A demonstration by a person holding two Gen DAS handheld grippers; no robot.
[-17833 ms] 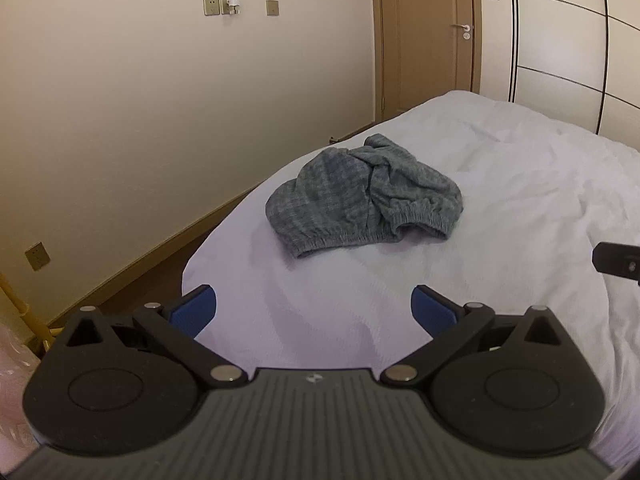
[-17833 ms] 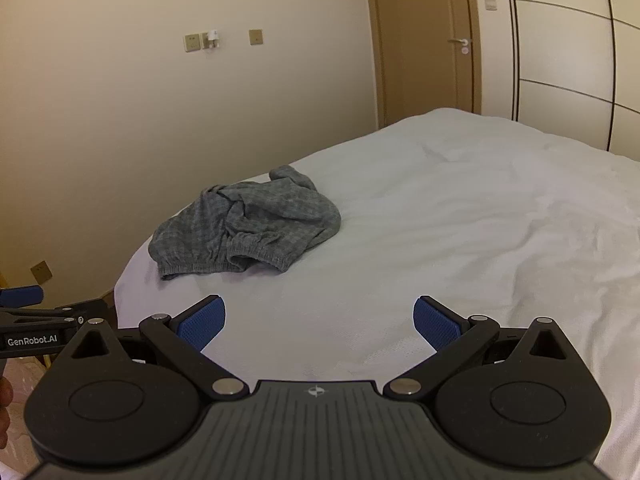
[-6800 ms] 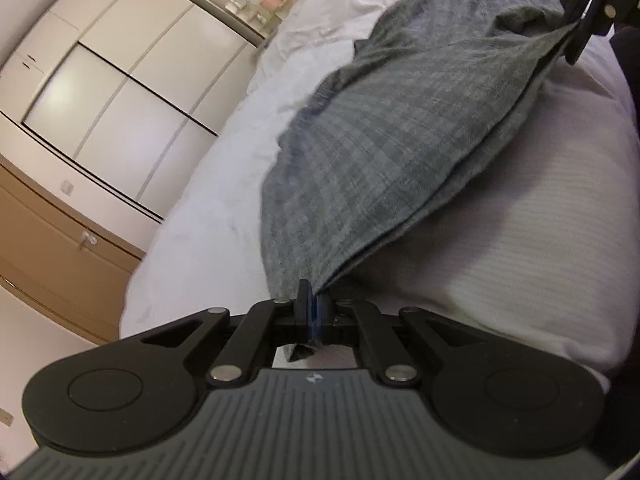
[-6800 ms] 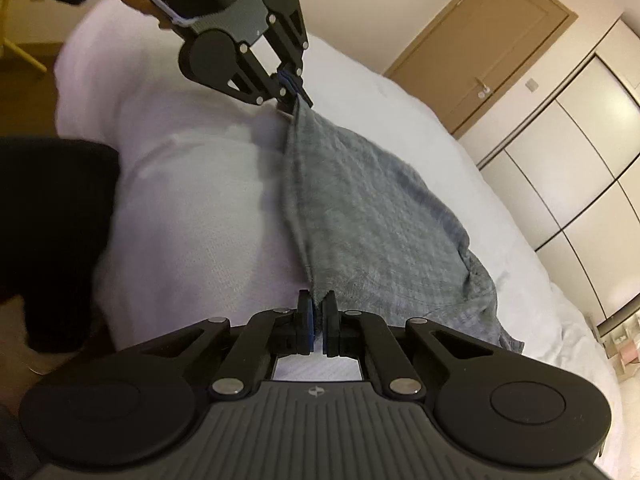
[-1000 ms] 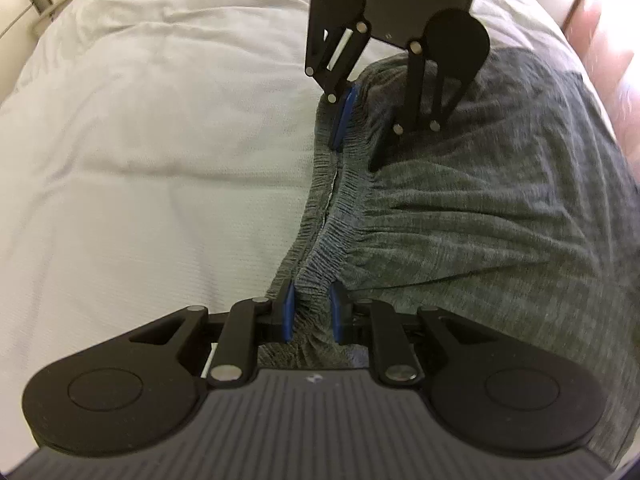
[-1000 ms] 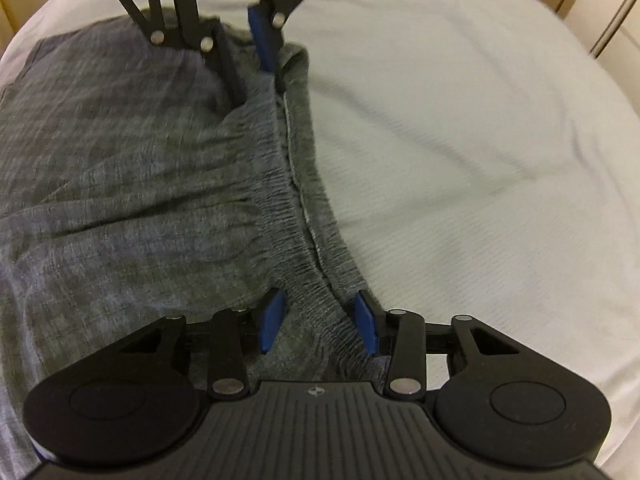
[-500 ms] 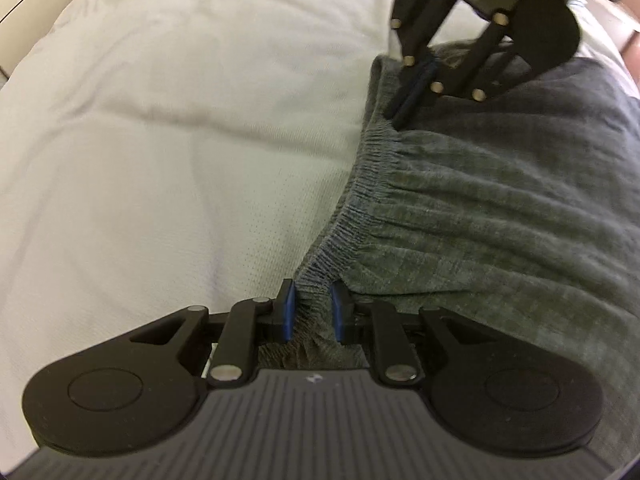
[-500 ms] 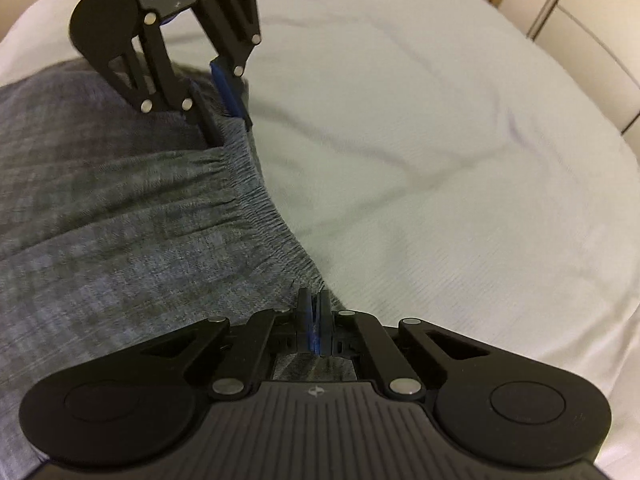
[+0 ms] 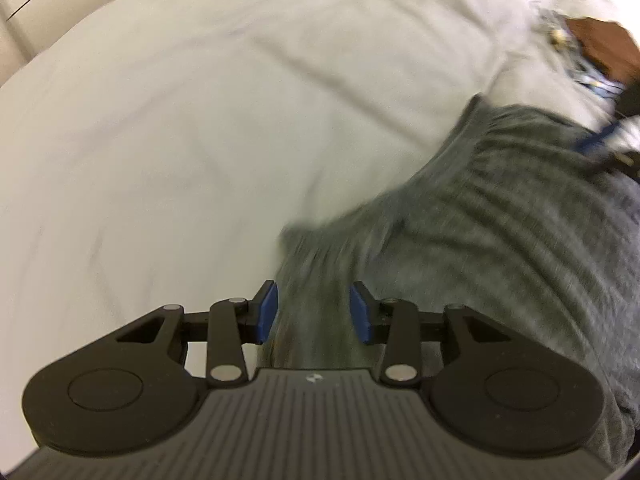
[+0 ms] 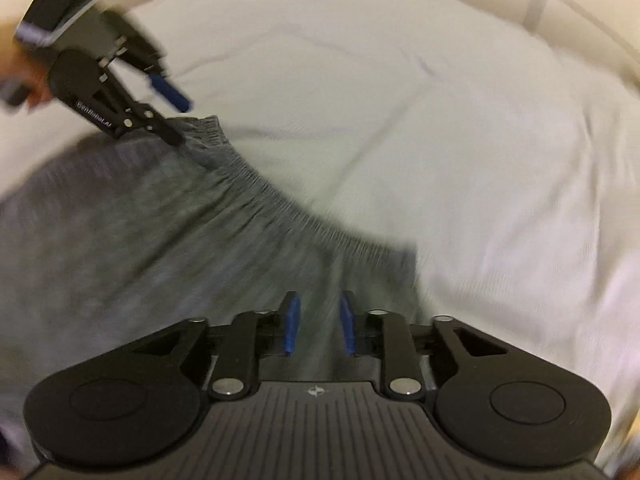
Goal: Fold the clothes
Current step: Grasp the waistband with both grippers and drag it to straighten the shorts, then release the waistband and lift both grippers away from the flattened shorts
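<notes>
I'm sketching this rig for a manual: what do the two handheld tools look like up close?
Both match. The left tool and the right tool have matte black bodies: a ribbed grey-black centre plate with a small logo, round black discs on each side, silver pivot pins, black linkage bars and flat blue pads. Seen from the side, the left one bears white lettering.

Both views are smeared by motion blur. In the left wrist view the grey shorts (image 9: 500,220) lose their check pattern to streaks, and the picture's right edge cuts them off. The right tool (image 9: 600,144) shows there only as a blurred blue pad at that edge, its body out of frame. Small objects (image 9: 576,60) at the upper right are too blurred to name. In the right wrist view the hand (image 10: 24,76) on the left tool (image 10: 176,120) is cut by the left edge.
</notes>
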